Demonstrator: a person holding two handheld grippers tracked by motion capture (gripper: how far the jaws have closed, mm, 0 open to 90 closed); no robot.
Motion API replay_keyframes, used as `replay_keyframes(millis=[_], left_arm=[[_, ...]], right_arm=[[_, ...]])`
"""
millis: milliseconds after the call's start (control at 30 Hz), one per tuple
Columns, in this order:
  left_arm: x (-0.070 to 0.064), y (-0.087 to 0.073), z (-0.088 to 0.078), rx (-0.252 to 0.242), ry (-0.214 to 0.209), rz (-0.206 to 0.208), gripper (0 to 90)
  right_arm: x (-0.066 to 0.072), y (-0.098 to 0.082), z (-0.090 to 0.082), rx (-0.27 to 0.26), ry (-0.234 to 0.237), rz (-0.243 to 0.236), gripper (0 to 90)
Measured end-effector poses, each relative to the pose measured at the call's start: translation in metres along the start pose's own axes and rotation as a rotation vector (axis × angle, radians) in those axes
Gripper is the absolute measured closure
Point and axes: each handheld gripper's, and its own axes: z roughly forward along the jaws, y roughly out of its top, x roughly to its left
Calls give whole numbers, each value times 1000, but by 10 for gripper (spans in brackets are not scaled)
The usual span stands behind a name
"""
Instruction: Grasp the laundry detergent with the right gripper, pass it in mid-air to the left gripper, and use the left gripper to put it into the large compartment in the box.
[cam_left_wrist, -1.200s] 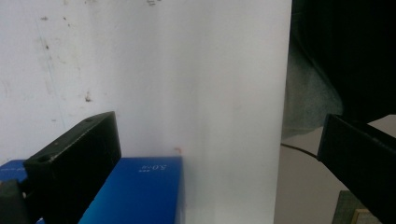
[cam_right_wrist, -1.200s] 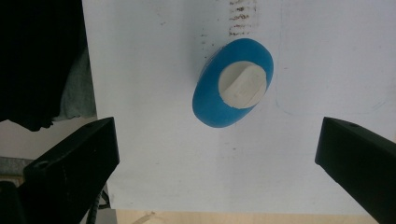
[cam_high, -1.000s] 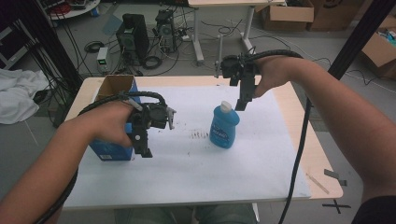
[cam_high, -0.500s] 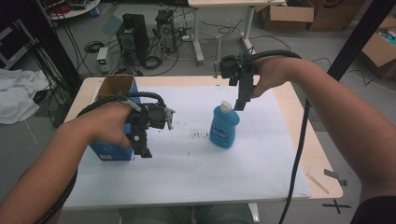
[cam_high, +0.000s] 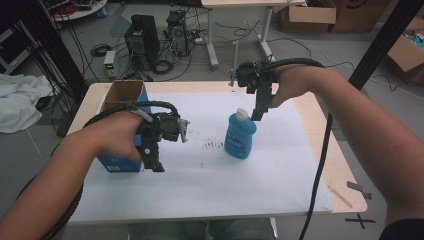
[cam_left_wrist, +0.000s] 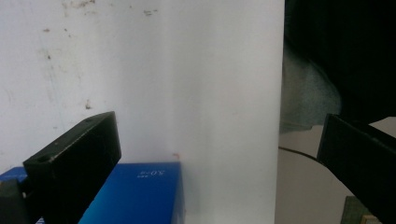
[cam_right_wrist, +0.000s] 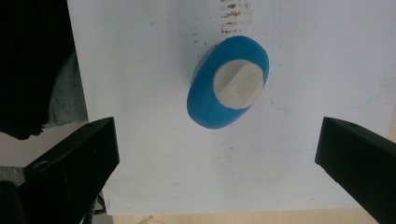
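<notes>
Little has shifted over the last second: the right tool (cam_high: 258, 116) hangs in the same spot just above and behind the blue bottle (cam_high: 239, 136), which stands upright mid-counter (cam_high: 280, 180) on the white sheet. Its jaws gape wide and empty, the bottle's white cap (cam_right_wrist: 238, 84) straight below and slightly ahead (its oval body running diagonally between them). The left tool (cam_high: 155, 165), also wide open and empty, hovers by the blue box (cam_left_wrist: 135, 196), well apart from the bottle, so the right hand is nearer.

The bottle (cam_high: 240, 136) stands upright near the middle of the surface (cam_high: 280, 185). The box (cam_high: 121, 127) sits well apart to its left, by the left edge. The right tongs (cam_high: 260, 114) hang just above the bottle's cap; the left tongs (cam_high: 155, 162) hover beside the box.
</notes>
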Motion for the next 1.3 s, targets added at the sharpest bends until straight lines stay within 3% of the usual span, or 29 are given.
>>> replay_keyframes(millis=[233, 333, 433, 567, 967, 1300], left_arm=[[1, -1, -1, -11, 15, 14, 1], [2, 0, 0, -9, 15, 21, 1], [2, 0, 3, -14, 9, 22, 1], [2, 1, 7, -19, 5, 32, 1], [-1, 0, 9, -30, 16, 48, 0], [1, -1, 10, -49, 19, 56, 0]], right_arm=[[3, -11, 5, -127, -60, 14, 0], [5, -19, 4, -195, -85, 47, 0], [9, -31, 5, -280, -83, 76, 0], [15, -46, 13, -343, -86, 110, 0], [36, -102, 58, -511, -82, 220, 0], [52, -141, 104, -720, -102, 339, 0]])
